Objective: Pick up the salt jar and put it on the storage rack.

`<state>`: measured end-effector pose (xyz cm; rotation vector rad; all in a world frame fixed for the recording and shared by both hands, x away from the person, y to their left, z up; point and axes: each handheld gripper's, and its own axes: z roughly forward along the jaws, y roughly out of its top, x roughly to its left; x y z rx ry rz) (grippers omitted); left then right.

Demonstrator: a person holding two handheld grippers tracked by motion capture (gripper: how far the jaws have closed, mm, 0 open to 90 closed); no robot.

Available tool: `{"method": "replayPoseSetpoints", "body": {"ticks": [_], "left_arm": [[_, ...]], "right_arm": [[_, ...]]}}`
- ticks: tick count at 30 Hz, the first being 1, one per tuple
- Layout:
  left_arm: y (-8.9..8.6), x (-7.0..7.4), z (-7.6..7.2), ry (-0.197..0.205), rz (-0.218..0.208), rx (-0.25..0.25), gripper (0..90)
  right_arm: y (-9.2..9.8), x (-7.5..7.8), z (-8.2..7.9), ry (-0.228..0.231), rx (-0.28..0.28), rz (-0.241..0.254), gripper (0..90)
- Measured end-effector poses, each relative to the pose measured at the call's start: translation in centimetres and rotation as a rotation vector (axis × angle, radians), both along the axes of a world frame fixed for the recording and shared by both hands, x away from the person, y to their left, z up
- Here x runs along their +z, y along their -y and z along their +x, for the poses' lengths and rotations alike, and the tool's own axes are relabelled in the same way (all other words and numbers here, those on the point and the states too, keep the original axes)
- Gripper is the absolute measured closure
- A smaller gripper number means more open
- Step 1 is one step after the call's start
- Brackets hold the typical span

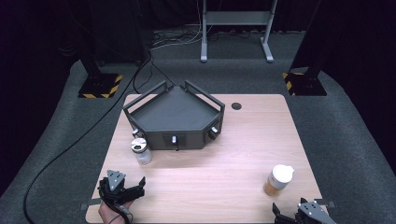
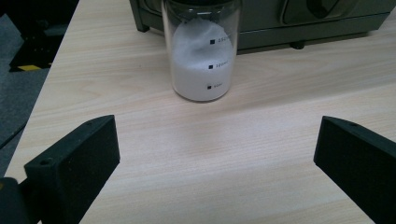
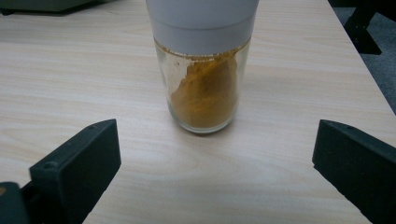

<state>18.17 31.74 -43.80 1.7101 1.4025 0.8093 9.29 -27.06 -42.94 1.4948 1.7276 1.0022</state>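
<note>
From my station I see the left hand-held gripper [image 1: 122,187] low at the near left corner of the counter [image 1: 233,154], its jaws spread wide and released, nothing between them. Straight ahead of it in the left gripper view stands the glass jar of white powder [image 2: 201,56], upright on the wood and well clear of the jaw tips; in the high view that jar [image 1: 141,150] sits just in front of the dark grey tray [image 1: 173,114], close to its front left corner. The right hand-held gripper [image 1: 301,215] sits at the near right edge, jaws likewise spread apart and holding nothing. In front of it is the jar of orange-brown powder [image 3: 205,88] with a white cap, upright, apart from the jaws; the high view places this jar [image 1: 278,180] on the right side of the counter, well apart from the tray.
</note>
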Motion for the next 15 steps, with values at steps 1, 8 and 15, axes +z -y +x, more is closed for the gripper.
{"method": "replayPoseSetpoints", "body": {"ticks": [1,8,15], "left_arm": [[0.1,0.0,0.1,0.001,0.005,-0.003,0.2],[0.6,0.1,1.4,-0.006,0.02,-0.025,0.2],[0.5,0.1,3.6,-0.027,-0.012,-0.039,0.2]], "right_arm": [[0.0,0.0,0.0,0.003,-0.002,-0.001,0.0],[-0.1,0.0,0.0,0.003,0.007,-0.004,0.0],[0.1,-0.1,0.0,-0.001,0.012,0.001,0.0]]}}
